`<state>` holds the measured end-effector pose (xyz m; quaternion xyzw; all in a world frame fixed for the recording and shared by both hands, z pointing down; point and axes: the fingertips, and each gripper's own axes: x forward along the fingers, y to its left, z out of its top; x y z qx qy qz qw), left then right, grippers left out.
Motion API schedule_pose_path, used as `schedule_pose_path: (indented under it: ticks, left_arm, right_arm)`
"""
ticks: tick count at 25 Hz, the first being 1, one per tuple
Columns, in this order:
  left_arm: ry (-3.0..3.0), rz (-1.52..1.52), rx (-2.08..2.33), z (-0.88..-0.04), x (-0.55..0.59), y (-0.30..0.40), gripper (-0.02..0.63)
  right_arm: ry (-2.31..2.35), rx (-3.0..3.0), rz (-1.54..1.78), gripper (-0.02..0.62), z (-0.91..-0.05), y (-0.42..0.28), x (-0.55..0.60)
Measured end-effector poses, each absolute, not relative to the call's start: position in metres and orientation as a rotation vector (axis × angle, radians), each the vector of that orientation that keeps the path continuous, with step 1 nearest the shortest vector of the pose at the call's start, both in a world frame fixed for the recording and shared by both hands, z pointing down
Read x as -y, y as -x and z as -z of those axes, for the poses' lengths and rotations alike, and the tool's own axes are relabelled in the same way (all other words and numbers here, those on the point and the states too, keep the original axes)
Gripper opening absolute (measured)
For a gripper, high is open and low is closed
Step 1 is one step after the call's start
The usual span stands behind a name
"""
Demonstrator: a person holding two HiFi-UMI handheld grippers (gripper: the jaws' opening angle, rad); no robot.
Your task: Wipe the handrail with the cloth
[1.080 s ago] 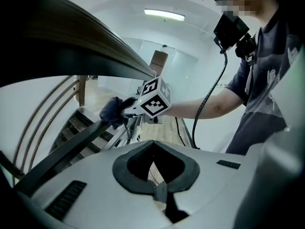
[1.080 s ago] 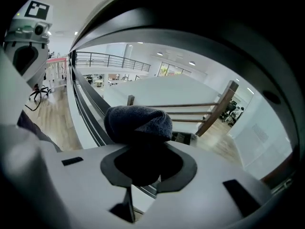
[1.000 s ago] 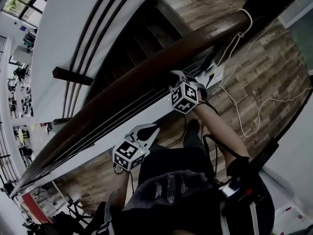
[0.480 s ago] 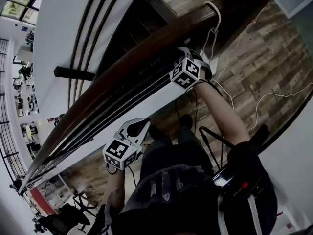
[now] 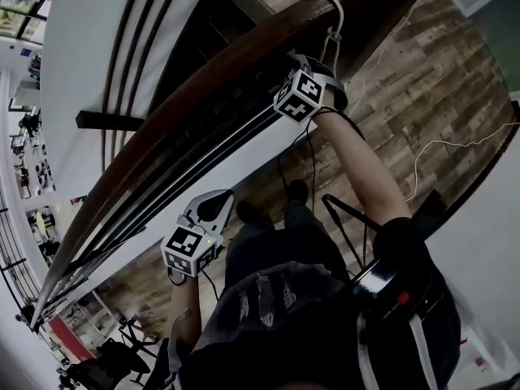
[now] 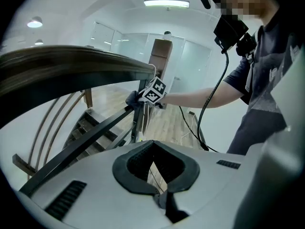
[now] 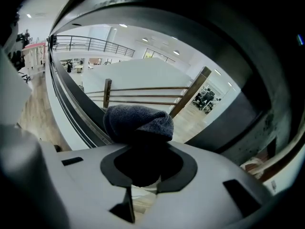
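A dark wooden handrail [image 5: 183, 116] runs diagonally from lower left to upper right. My right gripper [image 5: 296, 65] presses against the rail's underside near its upper end, shut on a grey-blue cloth [image 7: 138, 121]. The rail arches dark over the cloth in the right gripper view. In the left gripper view the cloth [image 6: 133, 98] shows bunched beside the right gripper's marker cube [image 6: 154, 90], under the handrail [image 6: 71, 68]. My left gripper [image 5: 213, 203] hangs lower, apart from the rail, shut with nothing between its fingers.
Thin black metal bars [image 5: 207, 154] run below the rail above a white panel. A white cord [image 5: 333, 16] loops round the rail's upper end, and cables [image 5: 443, 149] trail over the wood floor. Dark stairs [image 5: 207, 31] descend beyond the rail.
My right gripper has slid with the cloth up along the handrail toward its upper end. The left gripper has drifted slightly down and left, still shut.
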<state>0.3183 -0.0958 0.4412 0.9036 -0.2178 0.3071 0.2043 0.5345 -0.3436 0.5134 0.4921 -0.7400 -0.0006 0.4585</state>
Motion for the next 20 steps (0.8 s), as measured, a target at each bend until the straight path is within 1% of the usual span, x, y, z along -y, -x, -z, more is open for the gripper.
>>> schedule_pose_path:
  ticks: [4, 11, 17, 20]
  left_arm:
    - [-2.534, -0.816, 0.636, -0.435, 0.1, -0.308, 0.007]
    - [-2.583, -0.677, 0.716, -0.415, 0.109, -0.258, 0.006]
    - [-2.675, -0.496, 0.735, -0.378, 0.105, -0.215, 0.006]
    - [-2.723, -0.428, 0.757, -0.359, 0.1, -0.185, 0.006]
  right_arm:
    - [-1.219, 1.899, -0.021, 0.069, -0.492, -0.517, 0.329]
    - [-1.135, 2.105, -0.117, 0.069, -0.443, -0.429, 0.26]
    - [-1.038, 2.463, -0.459, 0.069, -0.399, -0.343, 0.195]
    - [-0.991, 2.578, -0.5, 0.069, -0.372, -0.3, 0.174]
